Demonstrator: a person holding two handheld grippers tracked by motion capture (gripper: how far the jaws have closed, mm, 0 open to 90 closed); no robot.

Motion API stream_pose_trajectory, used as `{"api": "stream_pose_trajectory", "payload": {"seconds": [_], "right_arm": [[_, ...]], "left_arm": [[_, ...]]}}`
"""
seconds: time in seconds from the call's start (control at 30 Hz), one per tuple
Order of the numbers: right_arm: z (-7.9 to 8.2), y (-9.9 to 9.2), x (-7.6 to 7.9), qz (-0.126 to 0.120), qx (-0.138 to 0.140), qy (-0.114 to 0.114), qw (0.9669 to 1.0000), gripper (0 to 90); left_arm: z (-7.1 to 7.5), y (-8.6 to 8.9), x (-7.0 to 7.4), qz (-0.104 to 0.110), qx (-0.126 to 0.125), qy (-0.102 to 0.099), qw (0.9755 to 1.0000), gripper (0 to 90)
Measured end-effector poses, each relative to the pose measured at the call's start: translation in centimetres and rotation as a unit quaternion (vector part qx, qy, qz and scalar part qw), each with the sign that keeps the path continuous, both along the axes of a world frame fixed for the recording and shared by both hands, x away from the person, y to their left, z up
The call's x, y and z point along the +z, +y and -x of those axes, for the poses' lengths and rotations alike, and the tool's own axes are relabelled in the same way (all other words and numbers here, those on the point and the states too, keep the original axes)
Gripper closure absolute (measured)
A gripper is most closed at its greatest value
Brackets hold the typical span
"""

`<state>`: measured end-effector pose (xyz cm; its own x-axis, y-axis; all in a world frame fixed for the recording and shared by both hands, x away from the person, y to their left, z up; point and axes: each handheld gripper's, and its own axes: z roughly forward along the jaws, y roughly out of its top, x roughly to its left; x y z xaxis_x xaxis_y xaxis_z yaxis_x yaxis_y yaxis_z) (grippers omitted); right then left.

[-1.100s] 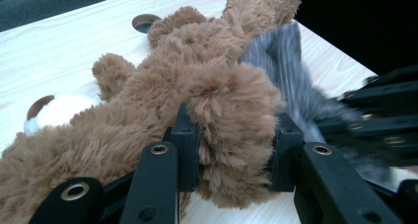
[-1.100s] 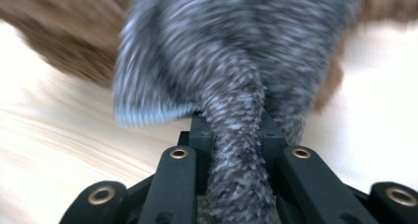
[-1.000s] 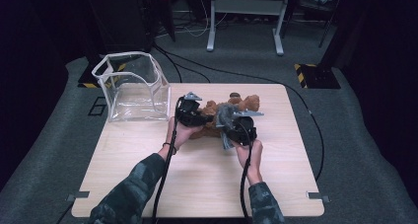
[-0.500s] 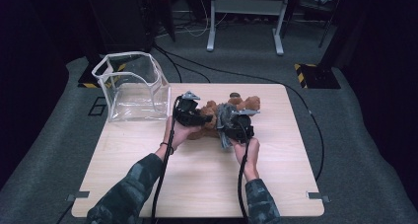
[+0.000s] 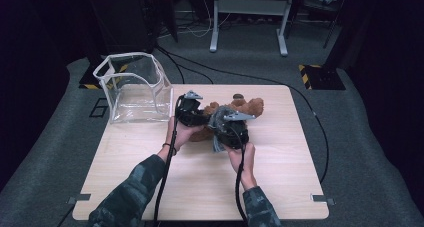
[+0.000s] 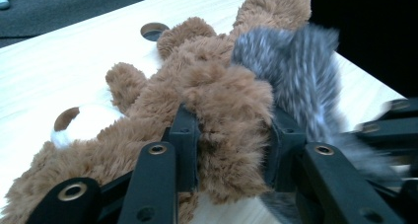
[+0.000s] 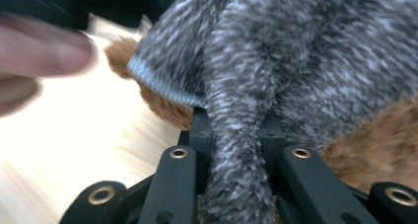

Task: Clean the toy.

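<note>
Left gripper [image 5: 192,112] is clamped on one brown limb of the bear [image 6: 197,100]: plush bulges between its pads, so it's a real pinch, jaws just closed a touch further on it. Looks like an anchor, pinning the bear to the table [image 5: 280,162] so it can't slide.

Right gripper [image 7: 235,130] is pressed tight on a bunched fold of the grey garment [image 7: 276,51], fabric squeezed thin between the jaws and fanning out just past them. The garment's ribbed hem hangs free to one side of the grip.

Bear lies on its back, right ahead of both grippers, garment draped over its torso between the two grips. My read: one holds, the other pulls the garment along the body. Clear bin [image 5: 134,89] sits off beyond the left gripper, not involved.
</note>
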<state>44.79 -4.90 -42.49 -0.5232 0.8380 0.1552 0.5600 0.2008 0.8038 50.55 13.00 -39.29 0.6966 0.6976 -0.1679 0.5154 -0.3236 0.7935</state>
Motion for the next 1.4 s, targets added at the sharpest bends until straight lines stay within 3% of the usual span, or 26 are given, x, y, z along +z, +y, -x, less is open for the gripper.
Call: {"api": "stream_pose_trajectory", "payload": {"seconds": [0.03, 0.13, 0.23, 0.3, 0.33, 0.37, 0.47, 0.57, 0.63, 0.7, 0.73, 0.87, 0.93, 1.07, 1.23, 1.37, 1.4], "right_arm": [[0.0, 0.0, 0.0, 0.0, 0.0, 0.0, 1.0, 75.8], [-1.6, -0.2, -2.9, 0.021, -0.009, 0.047, 0.9987, 75.9], [-1.2, -0.6, -3.2, 0.016, -0.006, 0.054, 0.9984, 75.8], [-0.4, -0.7, -2.5, 0.016, 0.001, 0.04, 0.999, 75.8], [0.4, -0.6, -1.3, 0.01, 0.009, 0.022, 0.9997, 75.8], [0.4, -0.6, -1.3, 0.01, 0.009, 0.022, 0.9997, 75.8], [1.3, 0.1, 0.5, -0.001, 0.019, -0.016, 0.9997, 75.6], [0.9, 0.5, 0.4, 0.004, 0.021, -0.018, 0.9996, 75.6], [-0.7, -0.2, -0.9, 0.009, -0.001, 0.002, 1.0, 75.6], [-1.1, -0.7, -1.3, 0.003, -0.012, 0.009, 0.9999, 75.6], [-1.4, -1.7, -1.7, -0.012, -0.03, 0.016, 0.9993, 75.6], [-1.2, -2.9, -1.9, -0.008, -0.047, 0.016, 0.9987, 75.6], [-0.6, -4.3, -1.9, -0.006, -0.068, 0.015, 0.9975, 75.6], [0.7, -5.6, -2.0, 0.002, -0.081, 0.018, 0.9966, 75.6], [2.5, -5.7, -2.2, 0.008, -0.069, 0.021, 0.9974, 75.7], [4.4, -4.5, -2.3, 0.021, -0.033, 0.015, 0.9991, 75.8], [5.0, -3.3, -2.0, 0.015, -0.009, 0.009, 0.9998, 75.7]], "left_arm": [[0.0, 0.0, 0.0, 0.0, 0.0, 0.0, 1.0, 64.5], [-0.1, 0.0, 0.0, 0.003, -0.001, 0.002, 1.0, 64.4], [-0.2, 0.0, 0.0, 0.0, -0.005, 0.0, 1.0, 64.0], [-0.2, -0.2, 0.0, 0.008, -0.001, 0.003, 1.0, 63.5], [-0.2, -0.3, 0.0, 0.008, 0.0, 0.0, 1.0, 63.1], [-0.2, -0.4, 0.1, 0.005, -0.003, 0.0, 1.0, 63.1], [-0.2, -0.7, 0.3, 0.006, -0.002, -0.001, 1.0, 62.7], [-0.3, -0.8, 0.4, 0.004, 0.0, 0.0, 1.0, 62.4], [-0.3, -0.5, 0.4, 0.008, 0.001, 0.001, 1.0, 56.5], [-0.2, -0.3, 0.5, 0.017, 0.002, 0.001, 0.9999, 49.3], [-0.1, 0.1, 0.7, 0.023, 0.003, -0.004, 0.9997, 46.5], [0.5, 1.6, 1.3, 0.043, 0.012, -0.019, 0.9988, 39.7], [0.9, 3.2, 1.2, 0.049, 0.023, -0.024, 0.9983, 35.4], [1.1, 5.2, 0.7, 0.045, 0.042, -0.026, 0.9977, 33.9], [1.3, 7.8, -1.1, 0.038, 0.062, -0.009, 0.9973, 33.1], [1.6, 8.7, -2.5, 0.033, 0.067, 0.004, 0.9972, 32.6], [1.9, 8.6, -3.0, 0.026, 0.063, 0.004, 0.9976, 32.6]]}}
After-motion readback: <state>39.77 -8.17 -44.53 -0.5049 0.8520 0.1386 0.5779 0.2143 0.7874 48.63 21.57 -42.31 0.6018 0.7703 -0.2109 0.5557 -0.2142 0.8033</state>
